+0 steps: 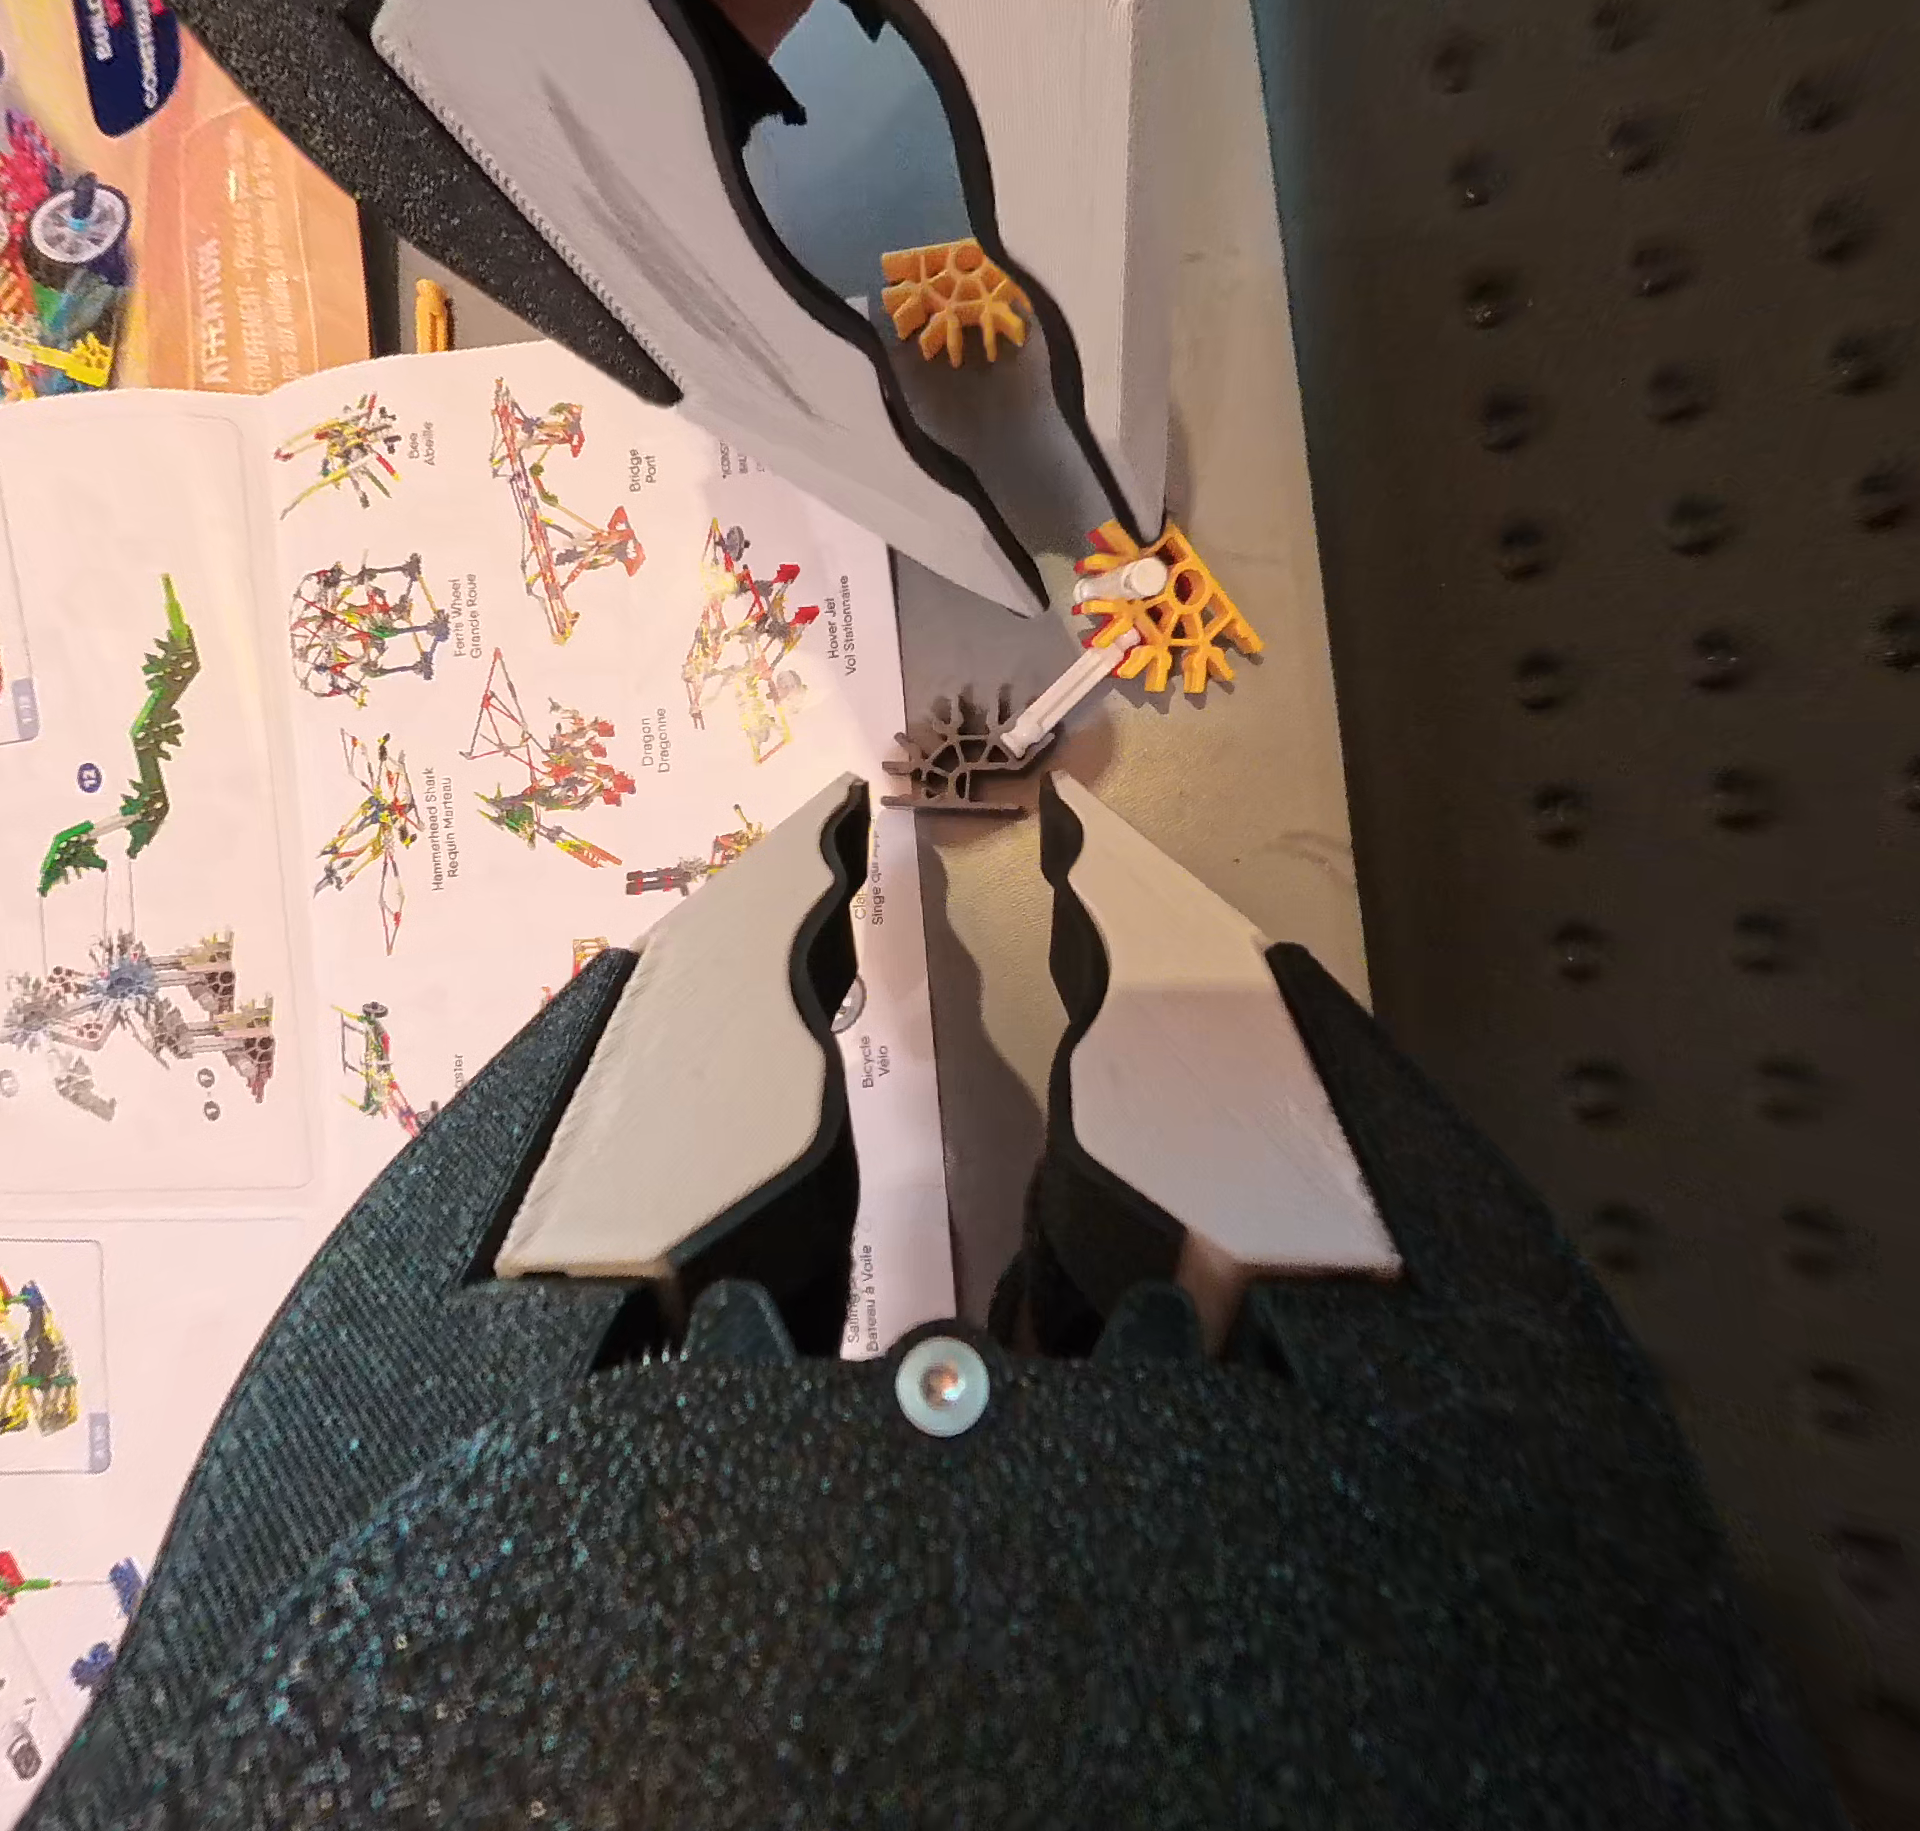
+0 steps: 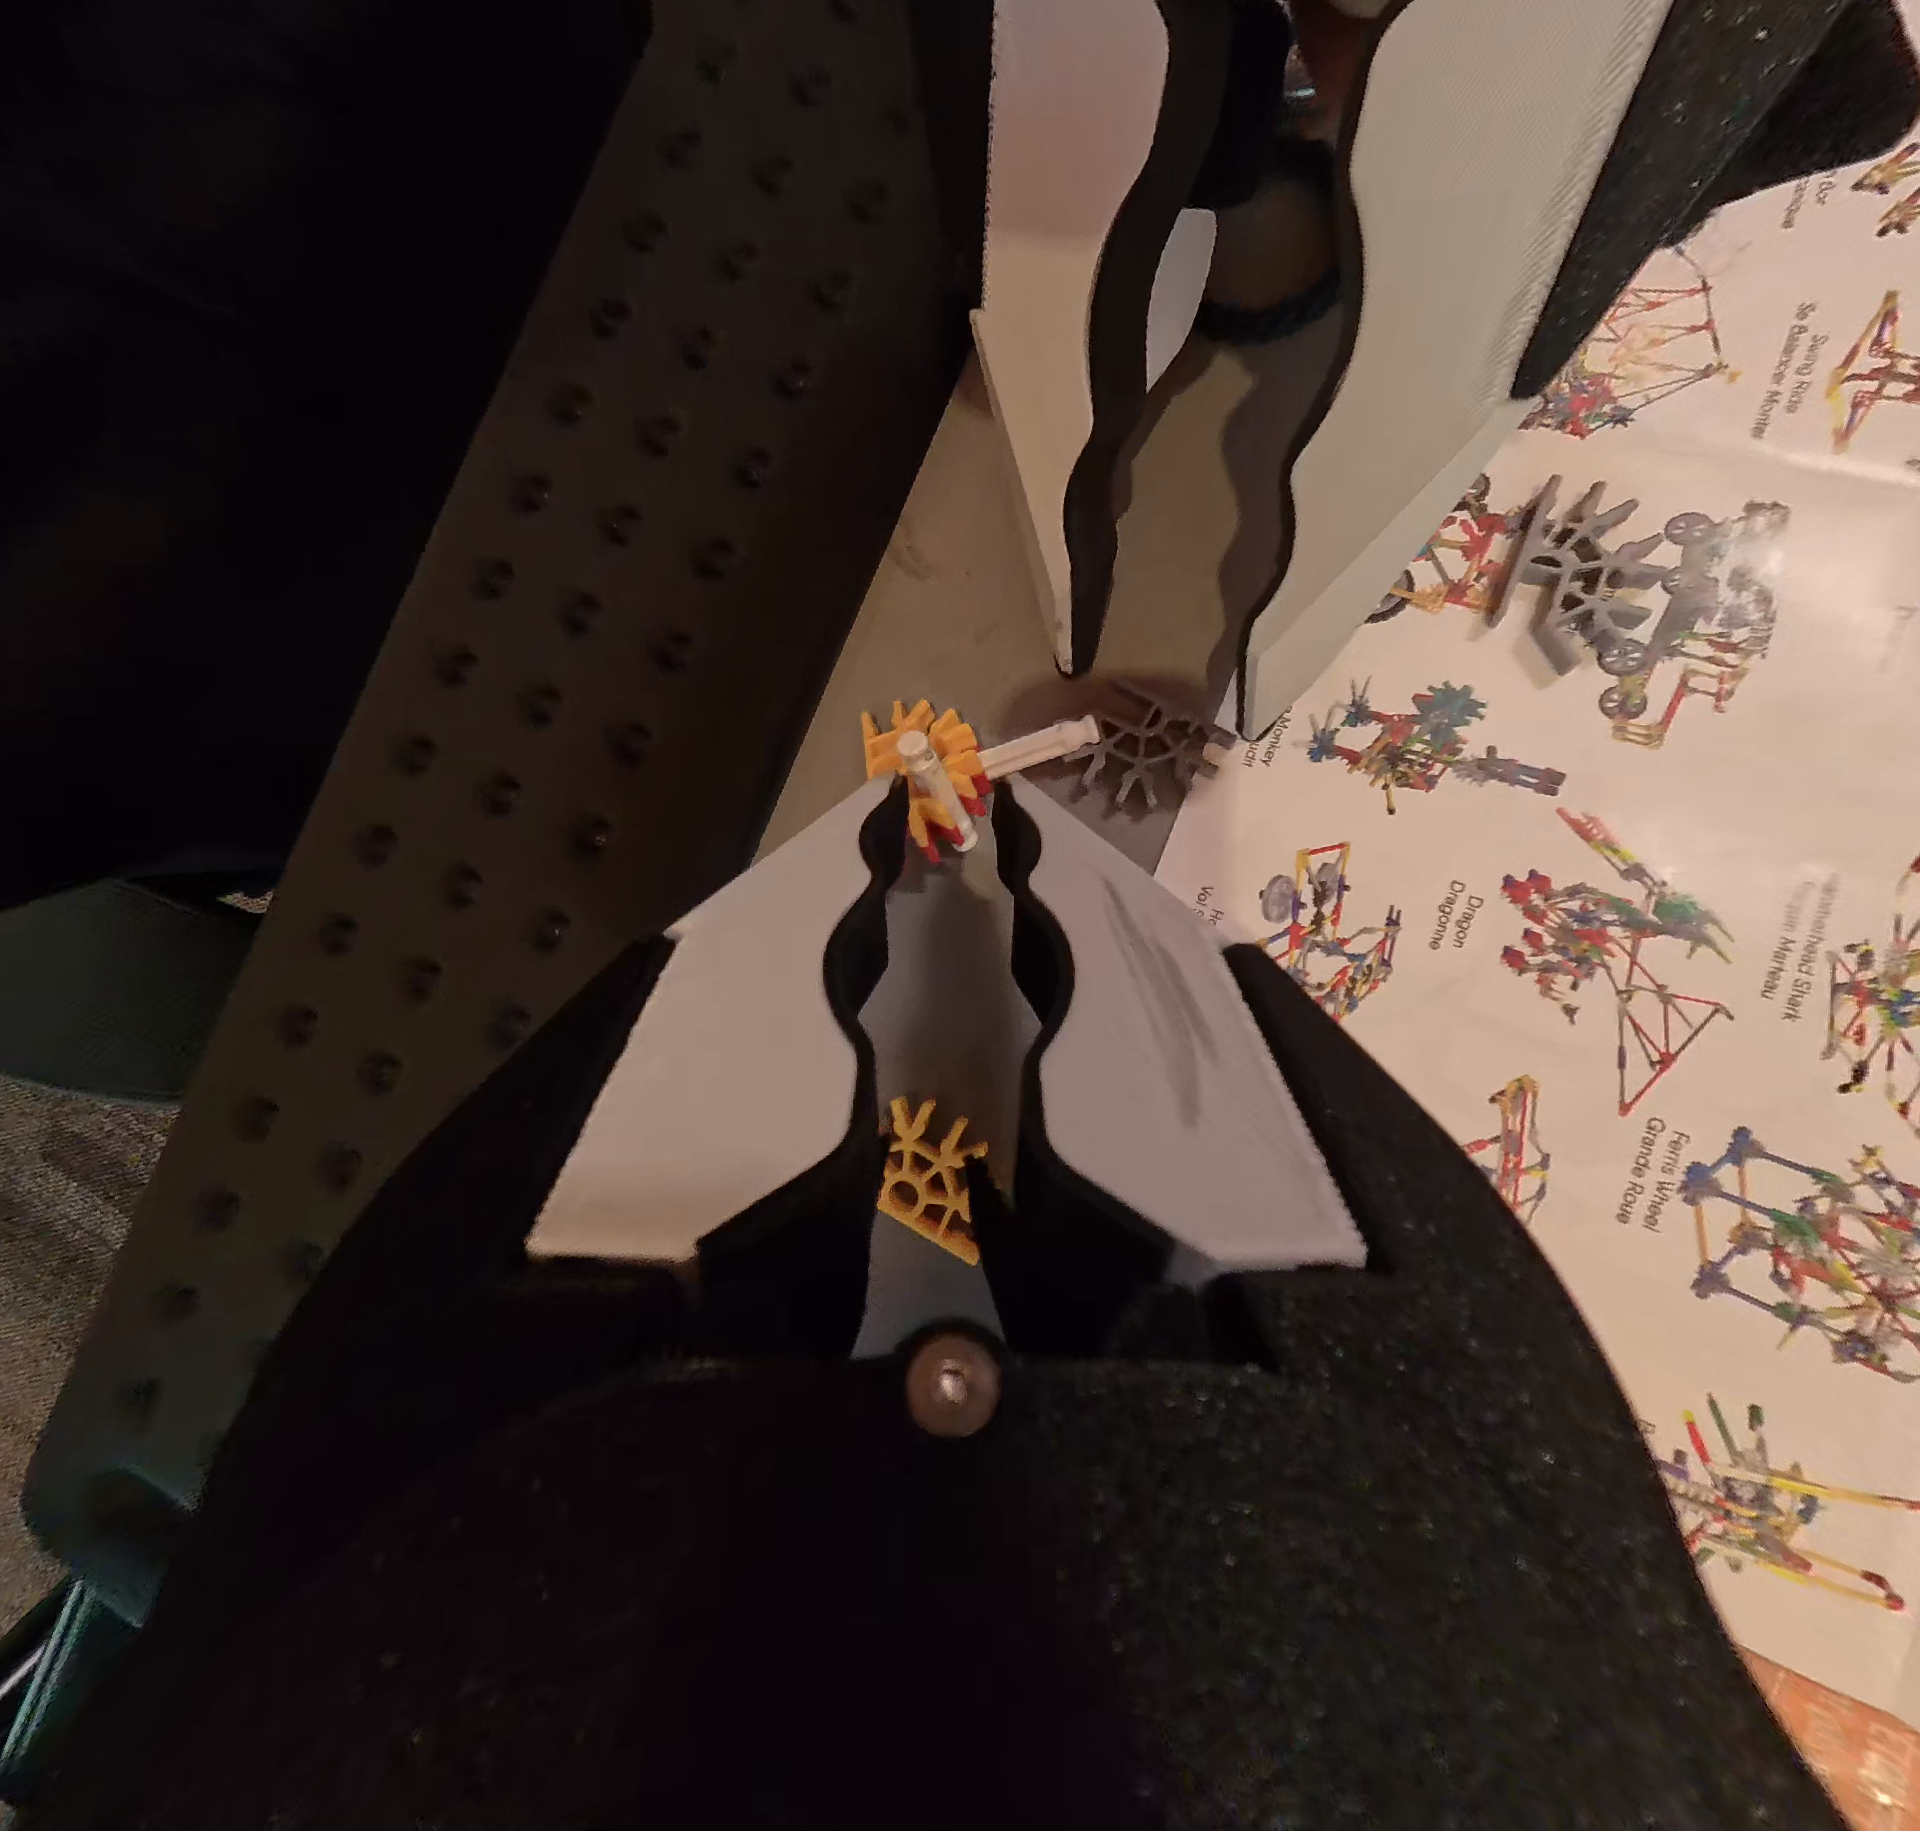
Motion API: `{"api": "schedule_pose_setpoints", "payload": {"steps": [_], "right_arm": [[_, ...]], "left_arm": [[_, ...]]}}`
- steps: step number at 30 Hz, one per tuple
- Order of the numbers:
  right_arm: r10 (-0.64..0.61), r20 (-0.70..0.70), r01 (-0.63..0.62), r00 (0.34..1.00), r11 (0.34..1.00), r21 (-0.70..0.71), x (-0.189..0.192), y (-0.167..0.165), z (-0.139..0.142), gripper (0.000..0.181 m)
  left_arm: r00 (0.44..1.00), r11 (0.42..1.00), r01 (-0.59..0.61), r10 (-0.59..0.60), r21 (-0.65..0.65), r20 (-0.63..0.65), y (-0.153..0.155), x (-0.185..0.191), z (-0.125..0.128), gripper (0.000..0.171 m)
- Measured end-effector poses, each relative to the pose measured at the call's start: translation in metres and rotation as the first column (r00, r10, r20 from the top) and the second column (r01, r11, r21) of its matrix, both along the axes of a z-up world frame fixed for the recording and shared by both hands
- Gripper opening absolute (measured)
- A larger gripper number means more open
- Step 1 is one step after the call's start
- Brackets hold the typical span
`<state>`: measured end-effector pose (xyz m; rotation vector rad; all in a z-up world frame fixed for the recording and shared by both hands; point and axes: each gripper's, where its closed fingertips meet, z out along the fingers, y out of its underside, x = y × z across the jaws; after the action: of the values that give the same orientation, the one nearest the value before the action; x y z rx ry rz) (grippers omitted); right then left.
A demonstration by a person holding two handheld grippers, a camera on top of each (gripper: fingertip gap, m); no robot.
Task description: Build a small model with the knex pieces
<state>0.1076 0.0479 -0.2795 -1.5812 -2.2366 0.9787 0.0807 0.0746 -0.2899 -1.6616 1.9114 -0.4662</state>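
- Just ahead of the left gripper (image 1: 954,794), touching its fingertips, a grey connector (image 1: 961,758) lies flat on the bench (image 1: 1226,794), half over the edge of the instruction sheet (image 1: 436,742); the gripper fingers stand apart, holding nothing
- Between the tips of the right gripper (image 2: 940,805) stands a yellow connector (image 2: 925,768) with a short white rod (image 2: 940,794) across it; the fingers are close at both sides of it and seem to clamp it, though I cannot tell how firmly
- A second white rod (image 2: 1039,742) goes from this yellow piece to the grey connector, and its far end touches the grey piece
- Deep between the right gripper fingers, near its body, lies another yellow connector (image 2: 930,1199), loose on the bench
- Beside both grippers runs a dark dotted mat (image 2: 582,638)
- Risk, in my judgement: the grey connector is not held, so a push through the rod may slide it over the smooth paper; the small yellow piece may also twist or slip out of the gripper tips
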Motion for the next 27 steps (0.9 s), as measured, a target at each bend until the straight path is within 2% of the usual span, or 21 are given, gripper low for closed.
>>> {"api": "schedule_pose_setpoints", "payload": {"steps": [8,18,27], "right_arm": [[-0.033,-0.038,0.033,0.999,0.999,0.002,-0.008,0.004,0.005,0.002],[-0.061,-0.044,0.063,0.997,0.998,0.032,-0.015,0.010,0.000,0.000],[-0.036,-0.014,0.037,0.999,0.996,0.079,-0.018,0.006,-0.013,0.000]], "left_arm": [[0.999,1.000,0.011,-0.011,-0.005,0.033,-0.004,0.006,0.004,0.021],[0.999,1.000,0.024,-0.024,-0.003,0.030,-0.007,0.008,0.000,0.013],[0.999,1.000,0.025,-0.025,-0.004,0.030,-0.007,0.009,-0.001,0.010]]}}
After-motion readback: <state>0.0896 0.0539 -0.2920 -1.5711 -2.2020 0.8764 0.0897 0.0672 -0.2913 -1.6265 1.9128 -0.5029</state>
